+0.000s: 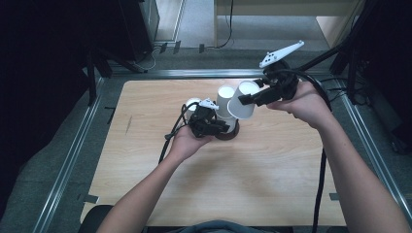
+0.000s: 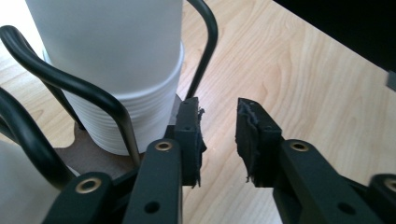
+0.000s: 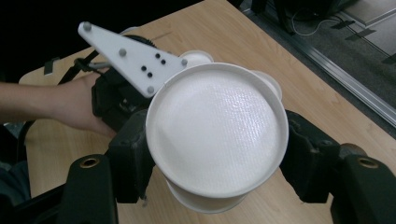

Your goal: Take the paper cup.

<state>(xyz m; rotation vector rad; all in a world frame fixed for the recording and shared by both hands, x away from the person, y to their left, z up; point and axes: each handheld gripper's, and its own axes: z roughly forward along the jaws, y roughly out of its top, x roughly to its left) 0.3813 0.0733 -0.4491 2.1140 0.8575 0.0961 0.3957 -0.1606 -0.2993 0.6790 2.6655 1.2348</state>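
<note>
the right gripper (image 1: 243, 101) clamps a white paper cup (image 3: 217, 130), tilted, apparently lifted off the stacked cups (image 1: 225, 104); the left gripper (image 2: 219, 140), jaws slightly apart and empty, sits beside the wire cup holder (image 2: 70, 88), likely steadying it

bare table (image 1: 272, 174) near the person

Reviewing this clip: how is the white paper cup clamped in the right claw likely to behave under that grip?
The paper cup looks thin-walled, so it probably dents if the right claw squeezes harder. It appears empty and held tilted off the table, so it is likely very light. Its smooth tapered wall may let it slide out toward the narrow end.
</note>
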